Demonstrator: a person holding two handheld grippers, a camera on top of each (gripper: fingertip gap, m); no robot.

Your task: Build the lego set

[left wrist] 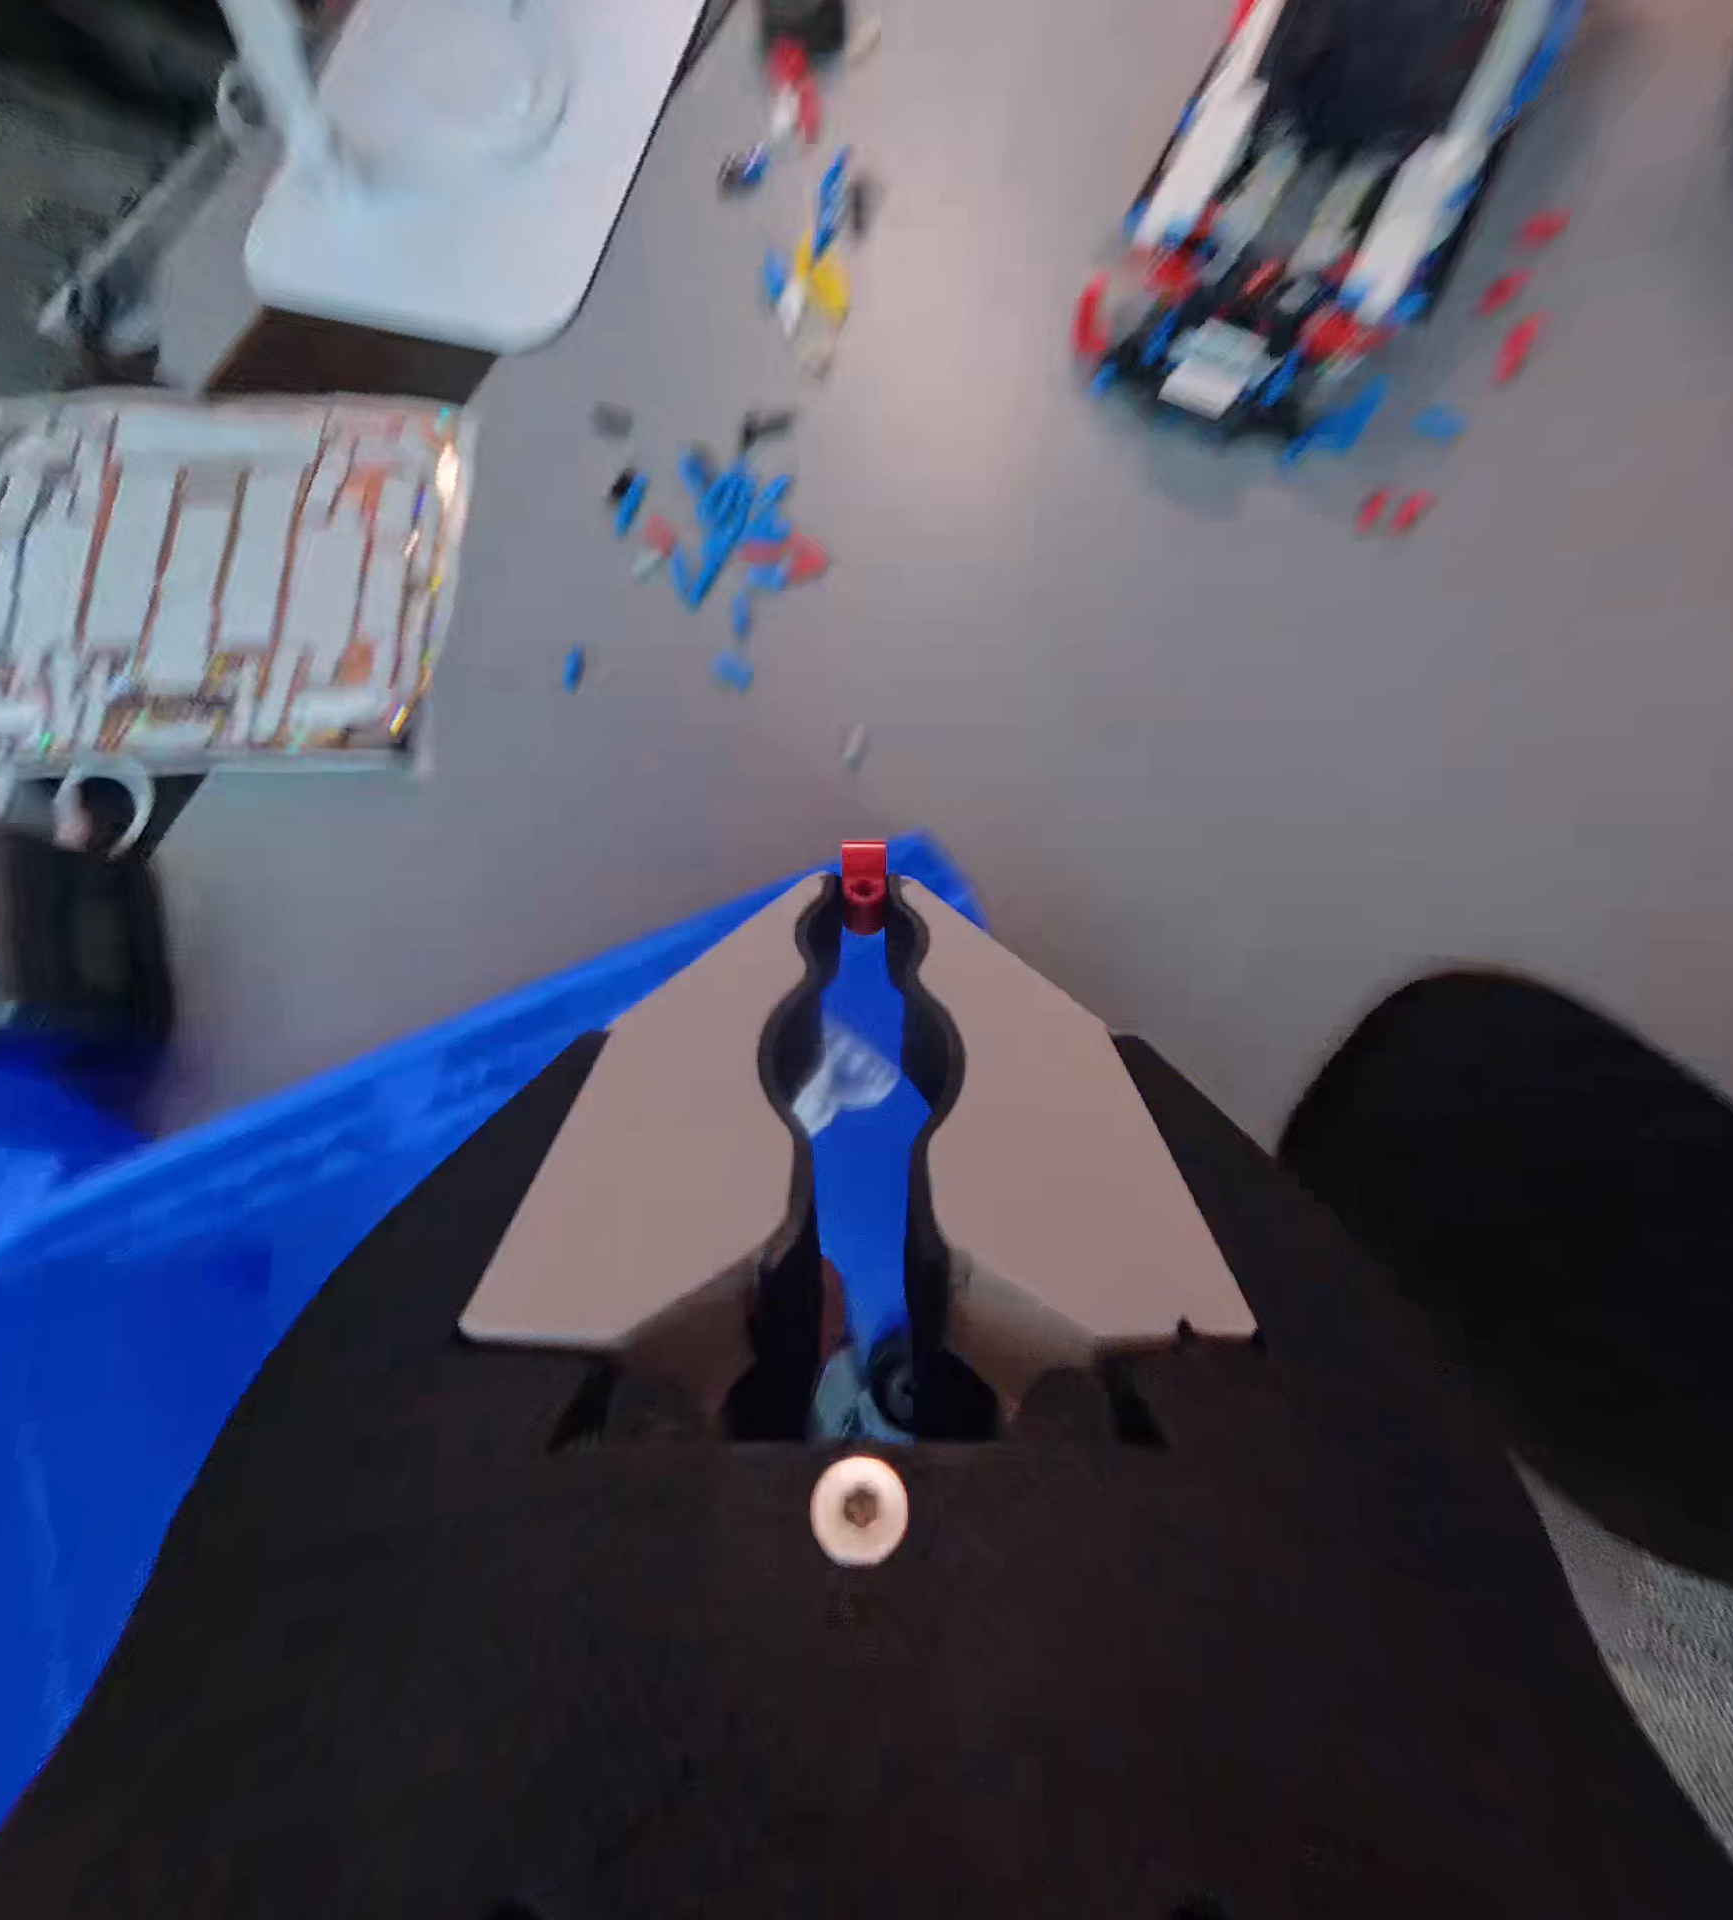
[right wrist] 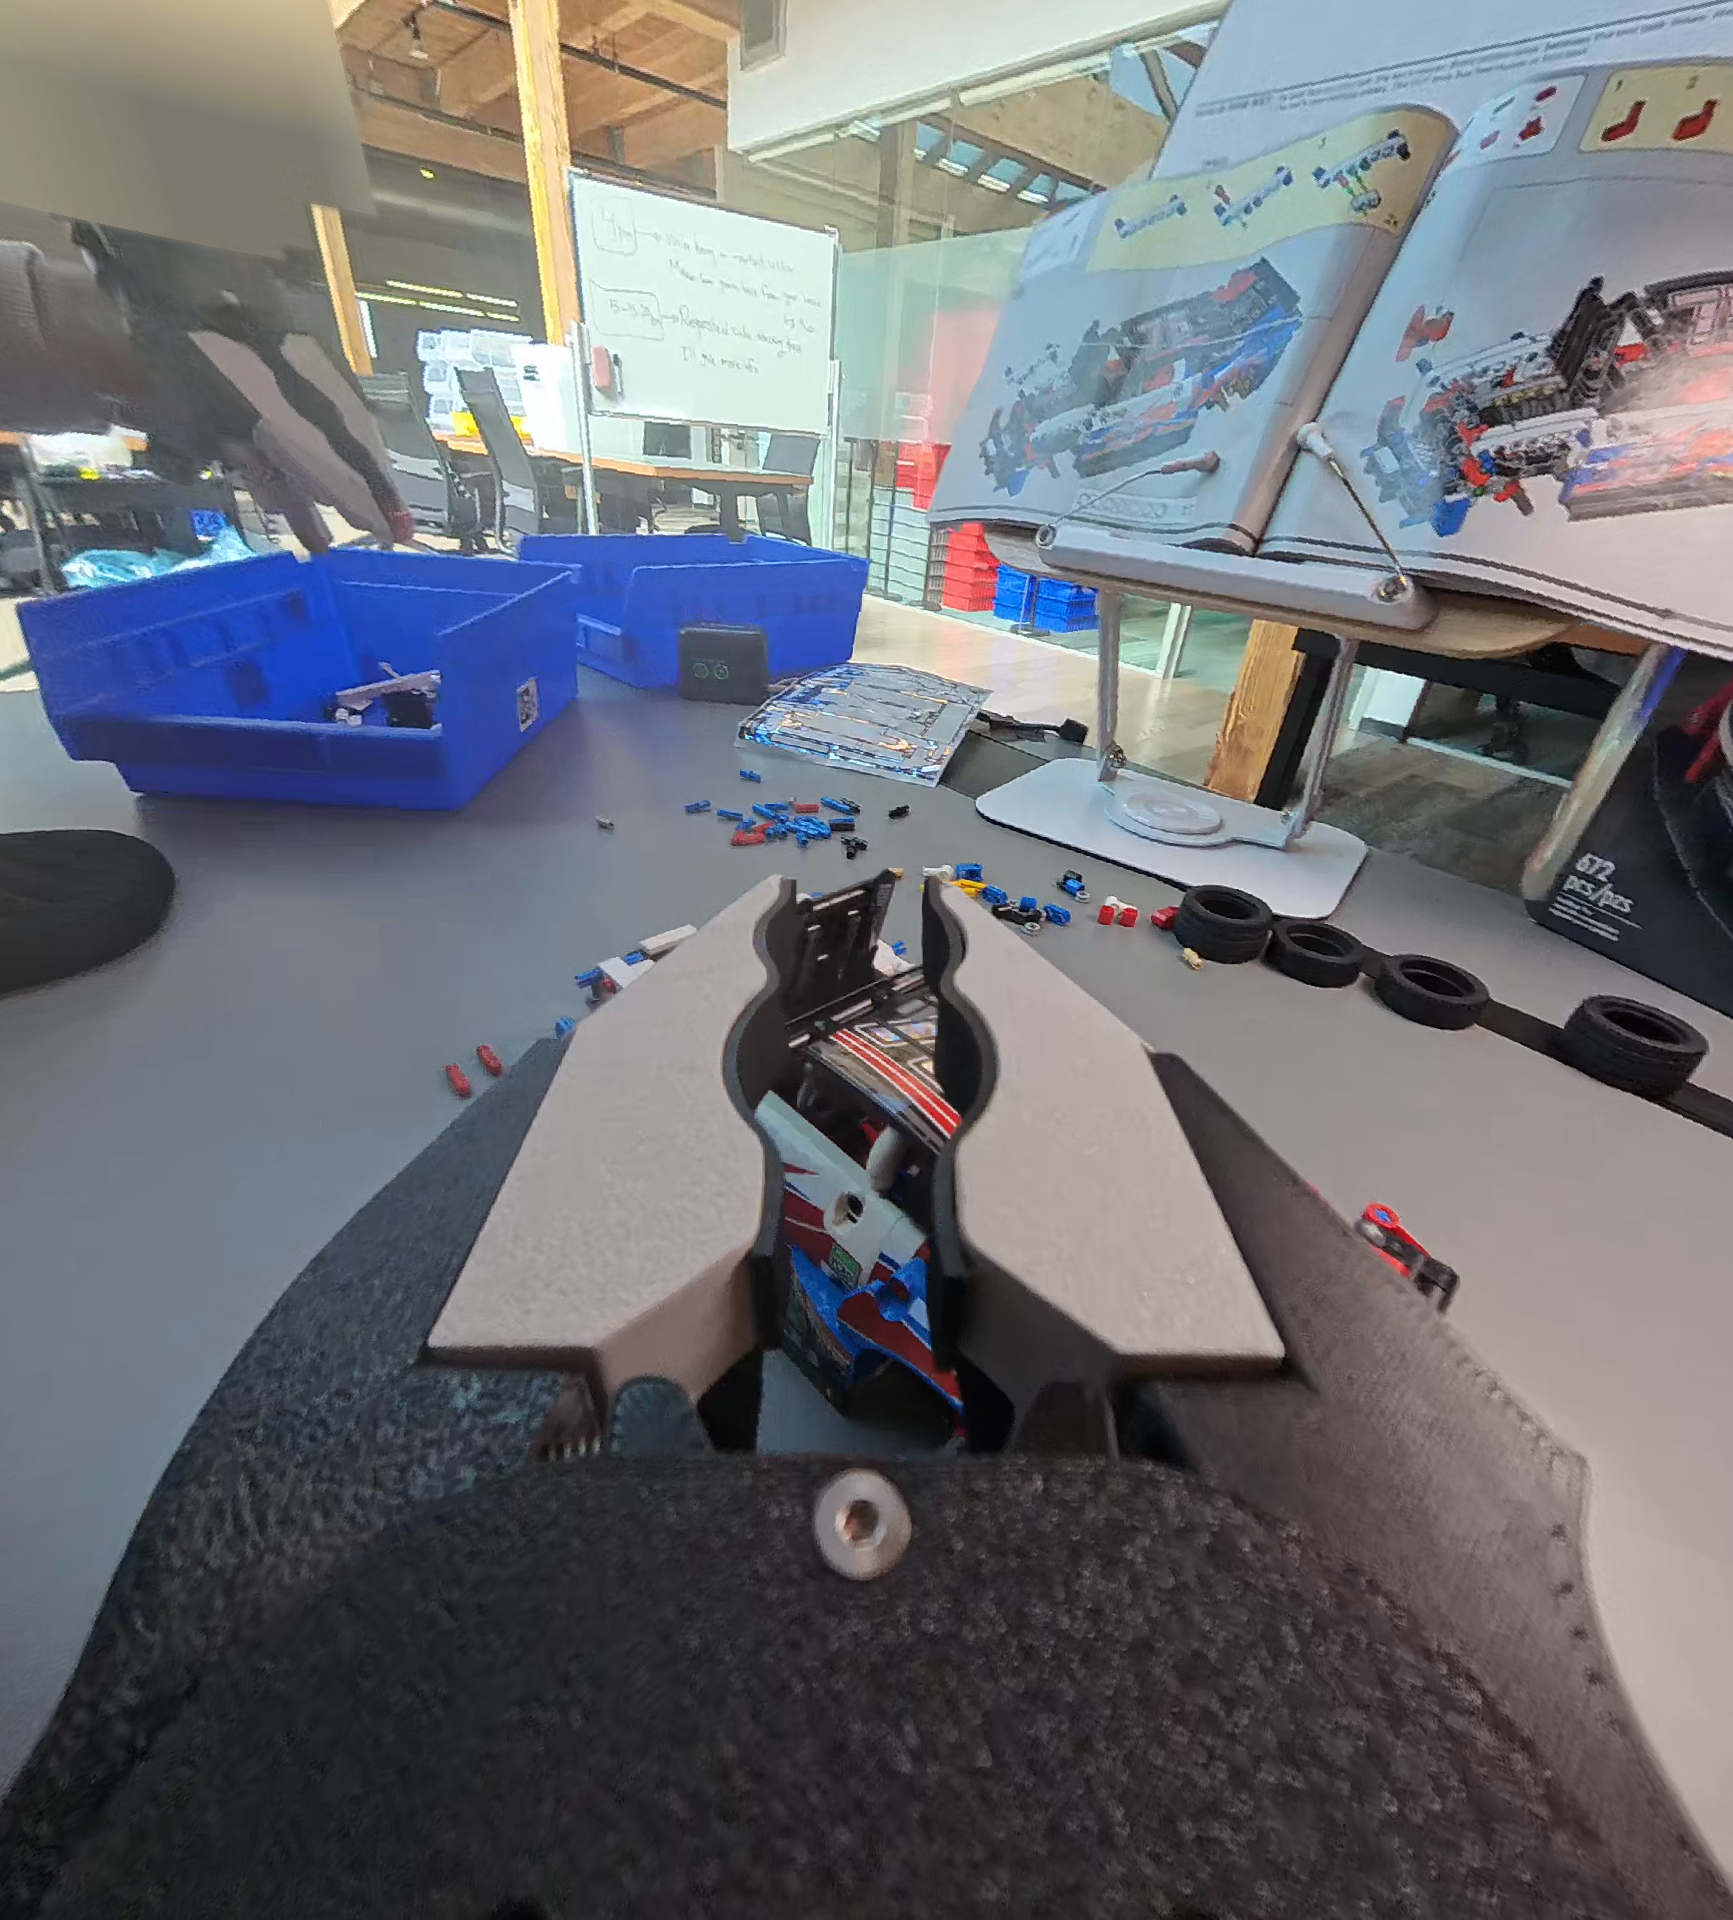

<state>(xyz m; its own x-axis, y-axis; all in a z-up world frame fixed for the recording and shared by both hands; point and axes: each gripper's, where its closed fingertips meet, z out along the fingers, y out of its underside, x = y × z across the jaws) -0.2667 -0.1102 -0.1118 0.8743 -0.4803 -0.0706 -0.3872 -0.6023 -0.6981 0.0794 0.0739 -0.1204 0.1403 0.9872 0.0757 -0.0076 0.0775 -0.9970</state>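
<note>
The left gripper pinches a small red piece, likely bound for the car model the right gripper clasps at frame centre.

Grey tabletop all round. Two bright blue bins sit far left, four black tyres far right. Blue, red and yellow loose pieces scatter between. The car model shows white, red-striped and blue; one small red piece.
</note>
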